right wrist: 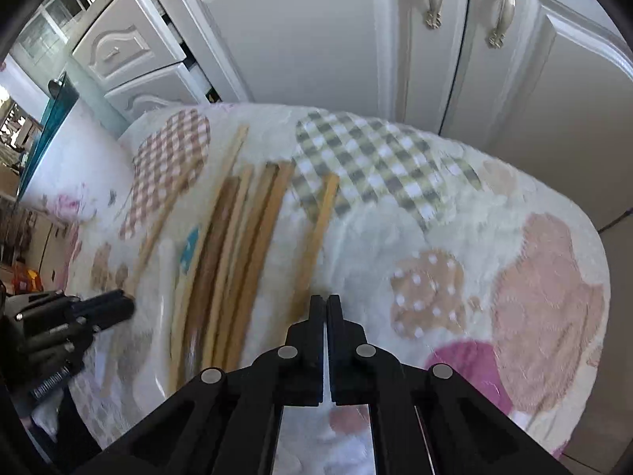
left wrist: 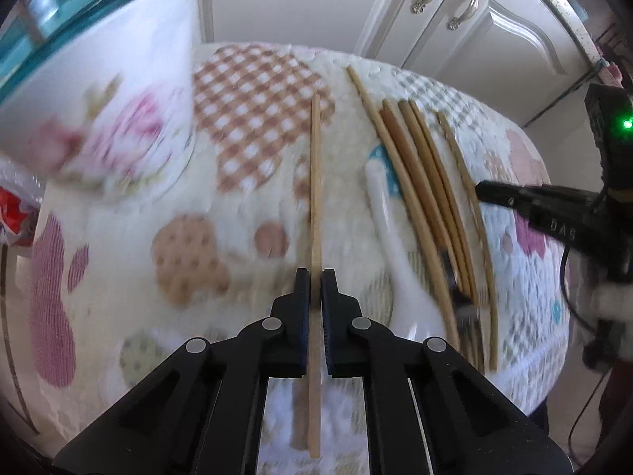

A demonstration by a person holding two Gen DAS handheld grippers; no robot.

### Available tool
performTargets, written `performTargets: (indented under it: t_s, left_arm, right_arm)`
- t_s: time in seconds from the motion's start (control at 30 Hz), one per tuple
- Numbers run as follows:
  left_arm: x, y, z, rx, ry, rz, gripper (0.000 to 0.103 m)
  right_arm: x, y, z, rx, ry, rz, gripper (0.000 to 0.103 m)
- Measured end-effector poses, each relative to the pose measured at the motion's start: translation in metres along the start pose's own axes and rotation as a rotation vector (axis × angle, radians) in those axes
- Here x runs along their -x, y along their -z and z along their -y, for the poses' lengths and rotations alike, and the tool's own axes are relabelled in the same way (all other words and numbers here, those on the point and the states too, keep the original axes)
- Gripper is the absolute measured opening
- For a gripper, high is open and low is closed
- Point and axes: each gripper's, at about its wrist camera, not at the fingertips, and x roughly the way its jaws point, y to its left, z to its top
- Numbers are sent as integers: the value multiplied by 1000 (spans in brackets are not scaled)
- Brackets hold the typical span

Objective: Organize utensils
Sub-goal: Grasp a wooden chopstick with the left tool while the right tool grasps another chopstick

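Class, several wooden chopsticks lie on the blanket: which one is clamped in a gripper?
The lone chopstick left of the bundle, held by the left gripper; the others lie loose.

Bright daylight fills both fisheye views. Edges bend and darken at the corners. The chopsticks (right wrist: 237,261) smear with motion blur, as does the floral cloth (left wrist: 103,134).

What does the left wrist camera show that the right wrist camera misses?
Only the left view: the left tool shut on a single chopstick, running between its fingers.

Only the right view: the right tool shut, its tips by a chopstick; whether they pinch it is unclear. Also partly open drawers.

Both: the patterned blanket, the chopstick bundle, a white spoon and cabinet doors.
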Motion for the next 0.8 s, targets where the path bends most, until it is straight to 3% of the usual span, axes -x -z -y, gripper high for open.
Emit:
performTargets:
  t_s: [0.1,0.23,0.33,0.4,0.5,0.63,0.8]
  left_arm:
    - [6,13,-4,-12,6,-12,4]
    - [17,13,-4,-17,3,2,4]
    - [20,3,-2,-4,2,26,5]
    - [19,-7,-2,9,0,32,8]
    - [17,-19,-3,13,-33,51,18]
    - [10,-39,4,-2,-87,69,19]
    - [-9,-67,16,-51,-233,99,20]
  right_arm:
    - [6,7,13,-36,-4,-2,1]
    - [18,4,25,-117,-90,66,4]
    - [13,-5,17,-108,-97,56,10]
    - [8,-12,8,-84,-92,53,22]
    - [0,-22,4,-79,-58,50,23]
    - [-4,-37,13,-102,-66,55,23]
    - [-13,-54,6,-61,-43,48,23]
